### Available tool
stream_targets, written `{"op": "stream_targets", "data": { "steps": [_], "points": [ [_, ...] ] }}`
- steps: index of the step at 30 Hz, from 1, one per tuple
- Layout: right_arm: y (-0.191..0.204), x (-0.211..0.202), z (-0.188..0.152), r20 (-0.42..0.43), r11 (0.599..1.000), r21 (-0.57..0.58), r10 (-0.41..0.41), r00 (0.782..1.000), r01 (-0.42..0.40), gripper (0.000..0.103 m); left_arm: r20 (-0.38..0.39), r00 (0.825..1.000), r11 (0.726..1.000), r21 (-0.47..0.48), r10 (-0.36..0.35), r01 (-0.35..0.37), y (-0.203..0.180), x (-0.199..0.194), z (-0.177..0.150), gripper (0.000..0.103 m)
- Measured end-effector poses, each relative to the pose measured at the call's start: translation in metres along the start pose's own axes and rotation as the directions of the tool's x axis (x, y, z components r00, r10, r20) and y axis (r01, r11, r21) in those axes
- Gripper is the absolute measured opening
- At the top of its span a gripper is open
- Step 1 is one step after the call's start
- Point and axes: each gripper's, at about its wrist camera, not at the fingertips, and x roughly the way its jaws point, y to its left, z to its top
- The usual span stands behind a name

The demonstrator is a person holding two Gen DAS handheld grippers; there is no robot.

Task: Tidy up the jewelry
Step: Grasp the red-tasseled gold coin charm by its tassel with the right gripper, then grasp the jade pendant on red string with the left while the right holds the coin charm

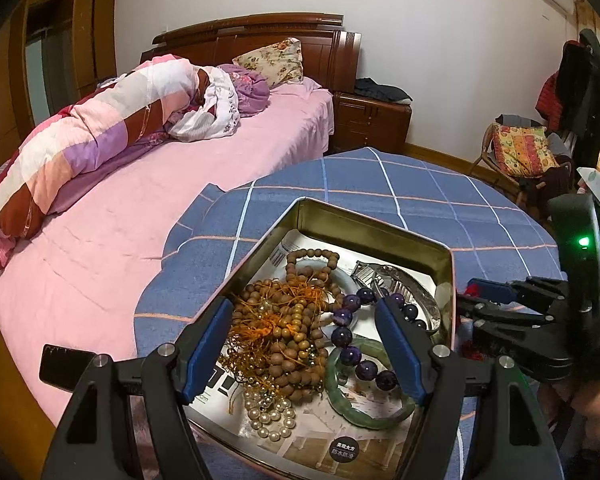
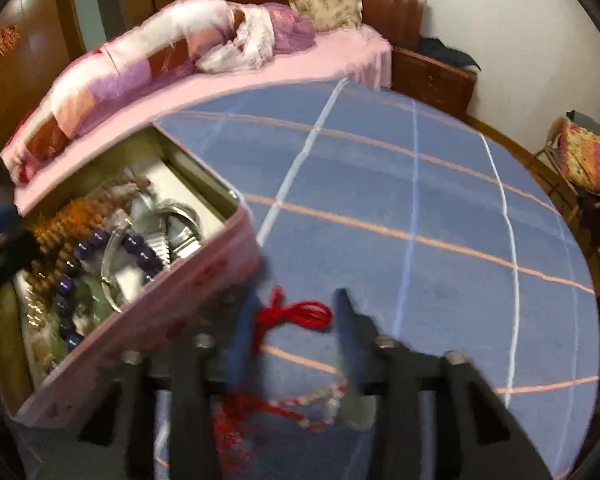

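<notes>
An open tin box (image 1: 380,220) stands on the blue checked cloth (image 1: 340,176). It holds wooden bead strands (image 1: 283,320), a purple bead bracelet (image 1: 348,336), a green jade bangle (image 1: 364,412), pearls (image 1: 267,412) and a silver watch (image 1: 380,276). My left gripper (image 1: 304,344) hangs open above them, holding nothing. Right of the box (image 2: 171,304), my right gripper (image 2: 295,320) has its jaws drawn in on a red cord (image 2: 308,314) of a necklace. The necklace's beads (image 2: 320,400) and pale pendant (image 2: 356,412) lie blurred beneath it. In the left wrist view the right gripper (image 1: 474,300) shows beside the box.
A bed with a pink sheet (image 1: 147,200) and a rolled patchwork quilt (image 1: 99,128) lies to the left. A wooden nightstand (image 1: 372,120) stands behind it, and a chair with a cushion (image 1: 520,152) at the far right. Blue cloth (image 2: 420,200) stretches beyond the right gripper.
</notes>
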Motion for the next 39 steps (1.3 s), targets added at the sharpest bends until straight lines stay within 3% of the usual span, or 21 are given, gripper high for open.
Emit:
{"op": "stream_targets", "data": {
  "steps": [2, 5, 10, 16, 25, 36, 37, 39],
  "points": [
    [0.002, -0.002, -0.002, -0.006, 1.0, -0.011, -0.015, 1.0, 0.015, 0.011, 0.001, 1.0, 1.0, -0.007, 0.0, 0.0, 0.002, 0.0, 0.001, 0.074],
    [-0.005, -0.012, -0.006, 0.018, 1.0, 0.007, -0.026, 0.999, 0.026, 0.009, 0.001, 1.0, 1.0, -0.01, -0.006, 0.006, 0.002, -0.001, 0.001, 0.074],
    [-0.027, -0.041, -0.017, 0.076, 0.998, 0.059, -0.043, 0.996, 0.039, 0.009, 0.014, 0.999, 0.999, 0.022, -0.036, 0.035, -0.013, -0.005, 0.007, 0.074],
    [-0.064, -0.066, -0.03, 0.119, 0.986, 0.154, -0.075, 0.99, 0.056, 0.009, 0.021, 0.996, 0.989, 0.12, -0.088, 0.085, -0.058, -0.004, 0.014, 0.074],
    [-0.105, -0.073, -0.061, 0.088, 0.958, 0.268, -0.129, 0.988, 0.101, 0.009, -0.018, 0.991, 0.96, 0.244, -0.135, 0.135, -0.117, 0.008, 0.005, 0.074],
    [-0.116, -0.074, -0.077, 0.089, 0.947, 0.309, -0.12, 0.989, 0.087, 0.009, -0.121, 0.983, 0.929, 0.329, -0.139, 0.172, -0.165, 0.038, -0.013, 0.073],
    [-0.116, -0.074, -0.077, 0.088, 0.948, 0.306, -0.122, 0.989, 0.09, 0.009, -0.135, 0.981, 0.928, 0.326, -0.142, 0.179, -0.166, 0.042, -0.014, 0.071],
    [-0.114, -0.075, -0.077, 0.089, 0.95, 0.299, -0.126, 0.988, 0.094, 0.009, -0.168, 0.975, 0.927, 0.321, -0.147, 0.195, -0.168, 0.05, -0.017, 0.05]
  ]
}}
